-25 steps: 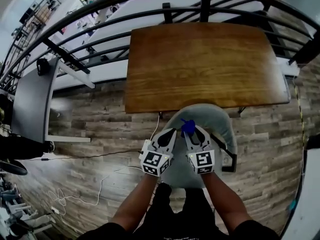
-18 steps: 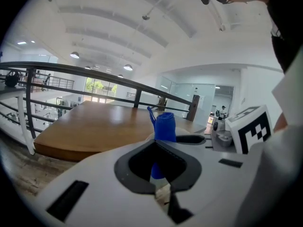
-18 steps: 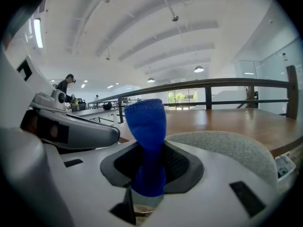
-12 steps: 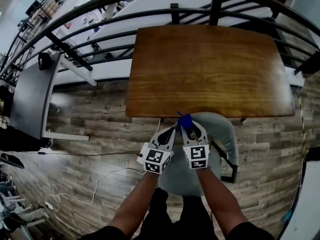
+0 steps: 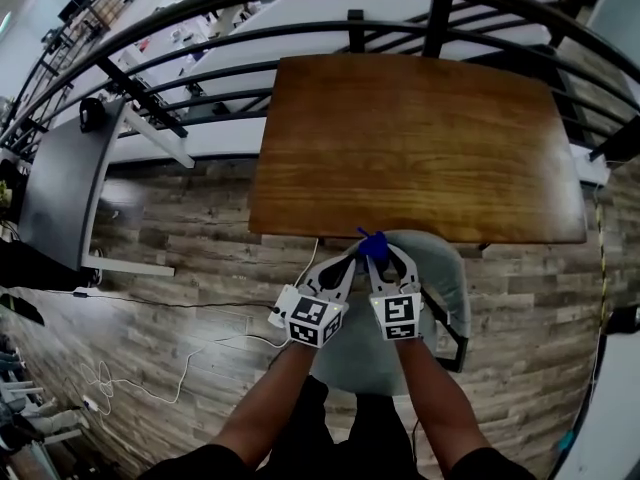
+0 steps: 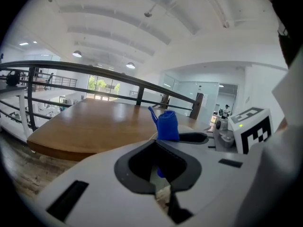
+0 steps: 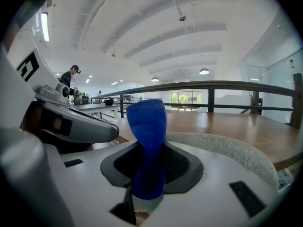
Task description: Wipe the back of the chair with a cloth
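Now | right gripper (image 5: 376,257) clamps cloth (image 5: 373,243) | chair (image 5: 441,260) just beside table (image 5: 420,138) edge

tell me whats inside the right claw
A blue cloth is clamped in the right claw, its rolled top standing up past the jaws. Its lower end is covered by the claw's body, so how far down it reaches cannot be seen.
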`<state>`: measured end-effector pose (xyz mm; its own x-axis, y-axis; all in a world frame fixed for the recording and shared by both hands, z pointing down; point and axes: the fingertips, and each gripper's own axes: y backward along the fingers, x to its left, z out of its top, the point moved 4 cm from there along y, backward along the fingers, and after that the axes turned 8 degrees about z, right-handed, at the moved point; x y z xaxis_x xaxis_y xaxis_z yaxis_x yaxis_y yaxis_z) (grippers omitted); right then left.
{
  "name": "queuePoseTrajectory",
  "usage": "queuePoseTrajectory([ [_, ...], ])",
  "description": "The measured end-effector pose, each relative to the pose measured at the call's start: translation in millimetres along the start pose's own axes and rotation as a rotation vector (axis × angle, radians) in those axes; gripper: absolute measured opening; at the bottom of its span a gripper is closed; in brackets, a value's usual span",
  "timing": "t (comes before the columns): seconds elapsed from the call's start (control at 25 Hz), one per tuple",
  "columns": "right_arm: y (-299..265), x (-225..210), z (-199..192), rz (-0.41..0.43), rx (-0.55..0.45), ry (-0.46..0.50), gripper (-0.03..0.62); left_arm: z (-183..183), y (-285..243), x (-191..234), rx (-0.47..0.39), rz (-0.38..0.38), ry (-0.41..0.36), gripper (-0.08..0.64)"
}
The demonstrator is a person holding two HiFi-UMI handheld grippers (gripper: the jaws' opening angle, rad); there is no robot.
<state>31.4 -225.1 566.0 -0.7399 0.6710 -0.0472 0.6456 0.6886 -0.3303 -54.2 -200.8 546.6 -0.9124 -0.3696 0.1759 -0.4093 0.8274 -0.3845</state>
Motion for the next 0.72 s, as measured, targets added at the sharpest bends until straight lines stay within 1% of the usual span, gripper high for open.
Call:
queuePoseTrajectory([
  [0.24, 9.7, -15.8, -3.3, -0.049, 0.001, -0.009, 0.117, 0.5, -9.8, -12.6, 0.006, -0.016, -0.009, 0.005],
  [0.44, 24.9, -34.7, -7.6, -0.088, 0.001, -0.023, 0.117, 2.1, -19.2, -32.3, 0.007, -0.045, -0.011, 0.005],
  [0.52, 29.2, -39.9, -9.9, -0.108, -0.003, -0.035, 0.117, 1.9, -21.1, -37.0, 0.008, -0.059, 0.005, 0.005],
  [0.64, 35.0, -47.8, -14.8, -0.131, -0.002, -0.039, 0.117, 1.0, -24.1, -43.4, 0.003, -0.065, 0.057, 0.005],
  [0.72, 37.4, -52.5, -15.7, -0.136, -0.005, -0.04, 0.117, 1.5, -27.5, -48.8, -0.001, -0.068, 0.054, 0.005],
])
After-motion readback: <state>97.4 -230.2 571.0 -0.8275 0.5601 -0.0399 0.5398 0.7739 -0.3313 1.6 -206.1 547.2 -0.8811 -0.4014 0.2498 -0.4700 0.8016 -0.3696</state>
